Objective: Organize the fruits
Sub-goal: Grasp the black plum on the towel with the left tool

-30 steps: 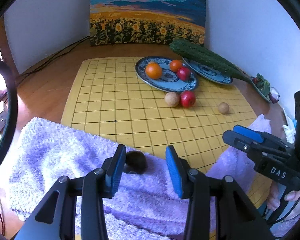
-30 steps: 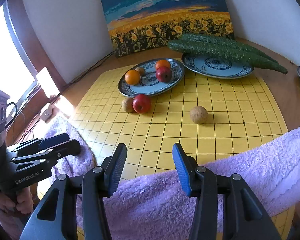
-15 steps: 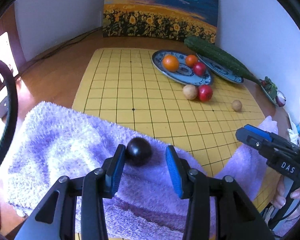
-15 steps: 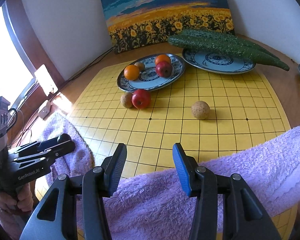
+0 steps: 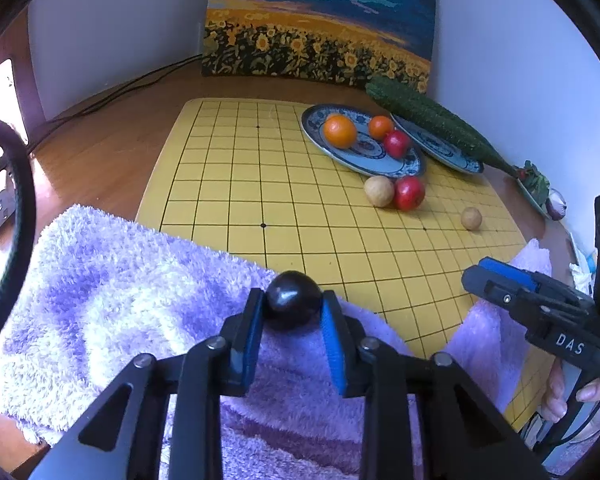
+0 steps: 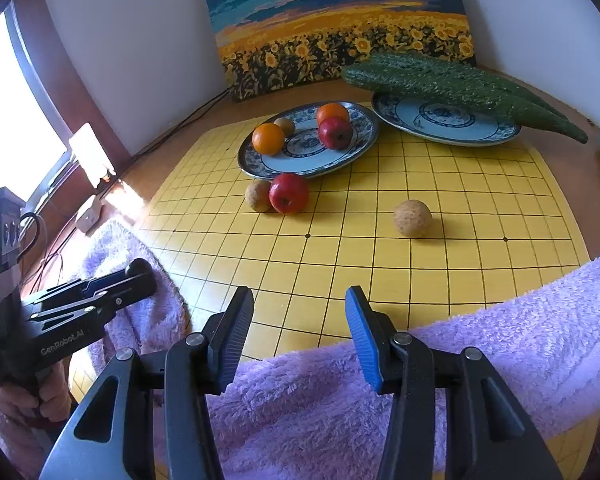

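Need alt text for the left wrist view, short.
The left tool is shut on a round, dark purple fruit above a fluffy lilac towel. Beyond lie a yellow gridded board, a blue-patterned plate of fruit, and loose fruits; the right tool enters from the right.
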`<act>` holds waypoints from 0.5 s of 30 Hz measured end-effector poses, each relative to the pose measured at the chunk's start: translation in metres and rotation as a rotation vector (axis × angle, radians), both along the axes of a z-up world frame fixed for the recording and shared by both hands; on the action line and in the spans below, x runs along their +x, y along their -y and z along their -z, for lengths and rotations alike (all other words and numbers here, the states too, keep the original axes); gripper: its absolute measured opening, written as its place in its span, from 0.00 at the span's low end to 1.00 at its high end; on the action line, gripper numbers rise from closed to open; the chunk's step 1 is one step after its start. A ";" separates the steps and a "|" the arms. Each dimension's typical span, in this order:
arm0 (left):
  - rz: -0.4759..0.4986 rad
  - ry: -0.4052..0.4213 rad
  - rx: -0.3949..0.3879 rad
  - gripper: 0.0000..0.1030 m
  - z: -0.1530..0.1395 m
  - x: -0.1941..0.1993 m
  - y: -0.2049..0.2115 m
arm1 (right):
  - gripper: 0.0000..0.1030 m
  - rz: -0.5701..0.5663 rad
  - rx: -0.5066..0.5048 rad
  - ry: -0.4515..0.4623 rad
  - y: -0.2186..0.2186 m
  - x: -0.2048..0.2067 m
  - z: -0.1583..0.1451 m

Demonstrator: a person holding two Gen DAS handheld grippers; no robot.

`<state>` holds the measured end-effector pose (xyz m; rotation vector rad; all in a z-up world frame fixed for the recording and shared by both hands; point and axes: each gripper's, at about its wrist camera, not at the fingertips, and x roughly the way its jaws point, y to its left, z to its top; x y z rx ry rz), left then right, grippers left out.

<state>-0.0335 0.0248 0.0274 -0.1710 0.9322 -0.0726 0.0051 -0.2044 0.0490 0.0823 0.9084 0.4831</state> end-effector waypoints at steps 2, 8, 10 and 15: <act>0.001 0.005 -0.016 0.28 -0.002 -0.001 -0.001 | 0.48 -0.001 -0.001 -0.001 -0.001 0.000 0.000; 0.015 0.034 -0.037 0.28 -0.012 0.001 0.001 | 0.48 -0.007 -0.007 0.000 -0.004 0.003 -0.001; 0.018 0.040 -0.034 0.28 -0.014 0.003 0.003 | 0.48 -0.012 -0.013 0.004 -0.008 0.005 -0.001; 0.018 0.043 -0.041 0.28 -0.015 0.012 0.006 | 0.48 -0.021 -0.031 0.019 -0.016 0.016 -0.002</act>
